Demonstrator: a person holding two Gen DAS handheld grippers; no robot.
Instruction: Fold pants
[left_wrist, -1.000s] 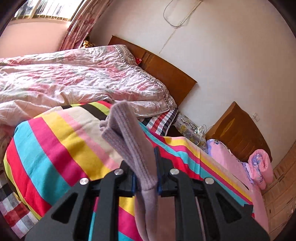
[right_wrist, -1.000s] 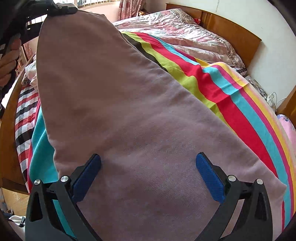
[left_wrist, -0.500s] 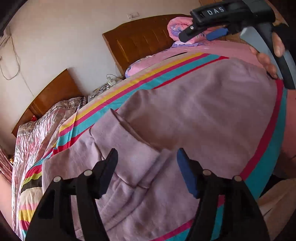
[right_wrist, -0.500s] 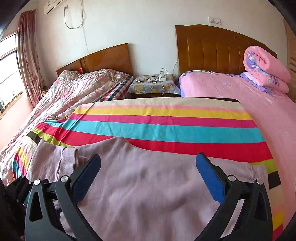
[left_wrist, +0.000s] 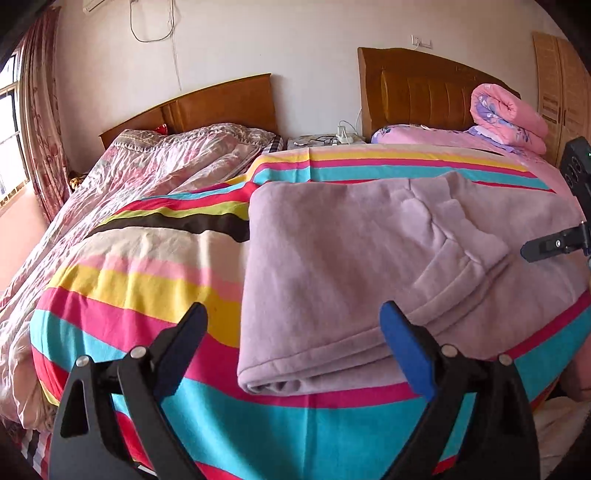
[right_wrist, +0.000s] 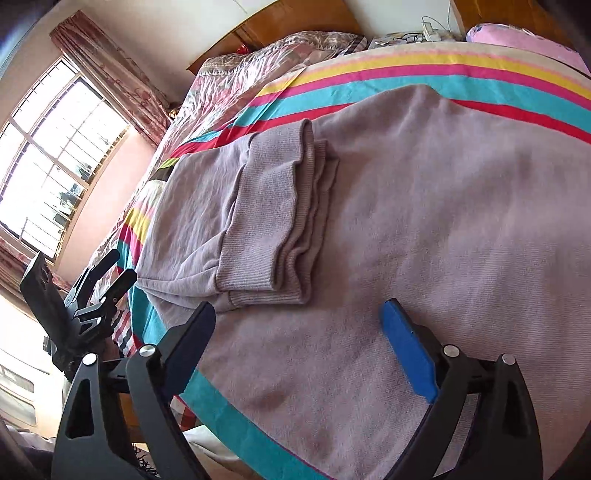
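Note:
Mauve pants lie folded on the striped bedsheet. In the right wrist view their ribbed cuffs rest stacked on top of the wider part of the pants. My left gripper hovers over the near folded edge. Its jaws are opening and the pads are clear of the cloth. My right gripper is just above the pants near the cuffs. Its jaws are closing a little but stand wide, with nothing pressed between them. A finger of the right gripper shows at the right edge, and the left gripper at the bed's left side.
A second bed with a crumpled pink floral quilt lies to the left. Two wooden headboards stand against the wall, with a nightstand with cables between them. A rolled pink quilt sits at the far right. A window is at the left.
The left gripper, earlier shut on the raised pants cuff, has let go and opened wide. The cuffs now lie on the pants. Both grippers have swung and rolled to new angles.

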